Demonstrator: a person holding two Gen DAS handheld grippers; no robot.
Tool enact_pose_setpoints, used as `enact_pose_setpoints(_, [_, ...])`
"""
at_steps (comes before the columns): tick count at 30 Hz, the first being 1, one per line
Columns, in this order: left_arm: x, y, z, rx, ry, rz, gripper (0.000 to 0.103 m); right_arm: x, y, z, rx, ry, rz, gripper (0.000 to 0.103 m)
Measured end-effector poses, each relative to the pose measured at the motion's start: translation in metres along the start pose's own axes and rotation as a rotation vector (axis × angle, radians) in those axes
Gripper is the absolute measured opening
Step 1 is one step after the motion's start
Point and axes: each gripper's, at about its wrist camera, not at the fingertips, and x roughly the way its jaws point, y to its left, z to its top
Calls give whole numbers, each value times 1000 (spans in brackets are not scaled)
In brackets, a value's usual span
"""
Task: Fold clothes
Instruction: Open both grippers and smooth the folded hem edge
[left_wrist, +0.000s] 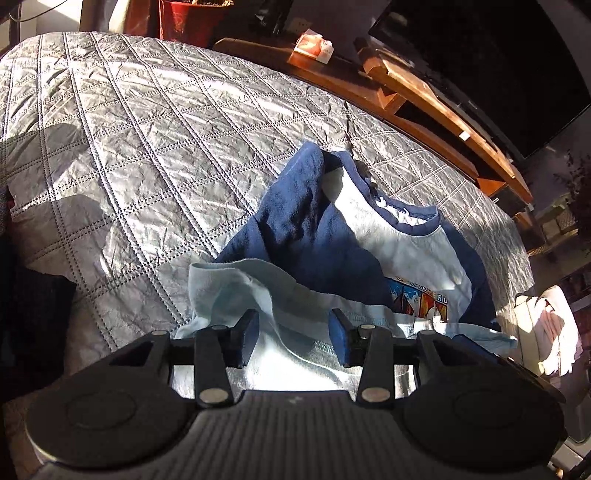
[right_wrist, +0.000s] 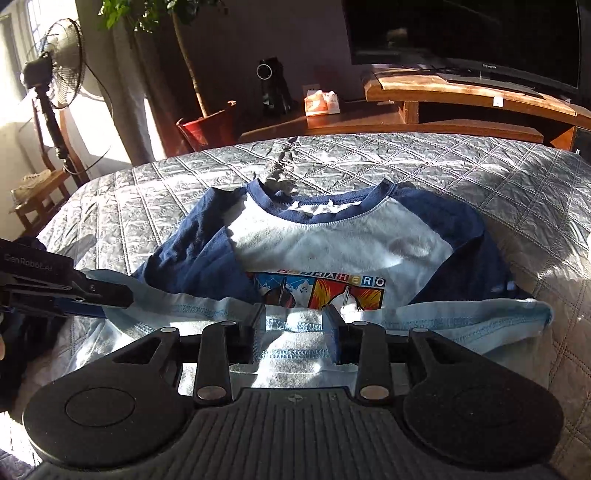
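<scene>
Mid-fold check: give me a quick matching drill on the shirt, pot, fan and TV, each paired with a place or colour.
Things:
1. shirt sleeves
2. plant pot
3. standing fan
4. television

Descriptions:
A. red
B. far right, on the wooden stand
C. navy blue
D. far left, by the window

Pairs: 1-C, 2-A, 3-D, 4-B
</scene>
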Motion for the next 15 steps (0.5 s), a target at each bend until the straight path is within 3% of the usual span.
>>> enact_pose_setpoints(4, [-3, 0, -3, 28, -2, 42, 42, 8, 34, -26, -70, 82, 57, 41])
enact_pose_setpoints(9, [-10, 6, 0, 37, -30, 78, 59, 27, 62, -18, -117, 56, 52, 57])
enact_pose_setpoints(13, [-13, 8, 1, 22, -51, 66, 78, 43, 66, -5, -130, 16, 4, 58])
enact_pose_setpoints(15, [-14, 10, 3, 9, -60, 62, 83, 47, 67, -2, -153, -34, -82, 59])
